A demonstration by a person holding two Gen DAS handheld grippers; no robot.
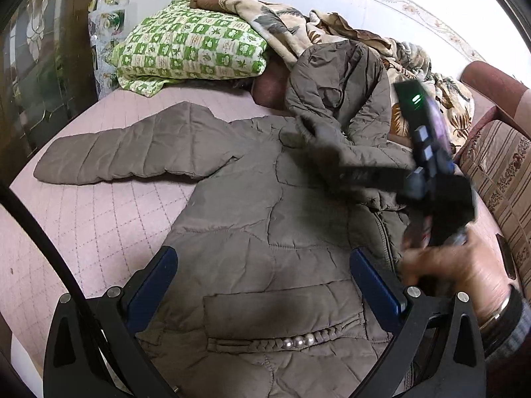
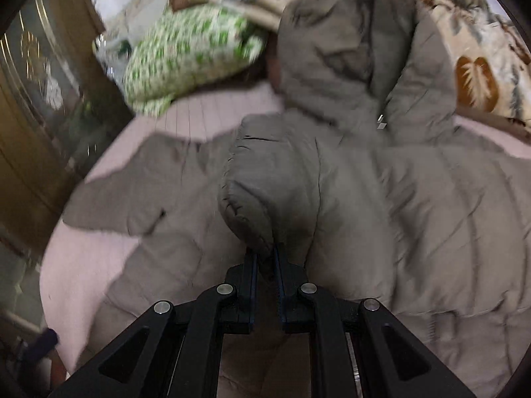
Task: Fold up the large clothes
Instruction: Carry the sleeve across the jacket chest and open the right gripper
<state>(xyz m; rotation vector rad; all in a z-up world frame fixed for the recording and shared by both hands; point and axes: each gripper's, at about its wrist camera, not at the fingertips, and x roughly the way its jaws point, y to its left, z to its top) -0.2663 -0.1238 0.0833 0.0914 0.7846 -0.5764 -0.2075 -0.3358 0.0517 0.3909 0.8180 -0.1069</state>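
A grey-brown quilted jacket (image 1: 265,225) lies spread on a pink quilted bed (image 1: 83,219), one sleeve (image 1: 126,152) stretched out to the left, hood (image 1: 338,79) at the far end. My left gripper (image 1: 264,285) is open and empty, just above the jacket's body near a pearl-trimmed pocket (image 1: 298,341). My right gripper (image 2: 265,258) is shut on the jacket's other sleeve (image 2: 262,192) and holds its cuff up over the jacket's body (image 2: 431,219). The right gripper also shows blurred in the left wrist view (image 1: 318,136), in a hand.
A green checked pillow (image 1: 189,49) and a leaf-patterned blanket (image 1: 332,30) are piled at the head of the bed. A dark wooden cabinet (image 1: 36,66) stands on the left. A striped upholstered chair (image 1: 497,165) is at the right.
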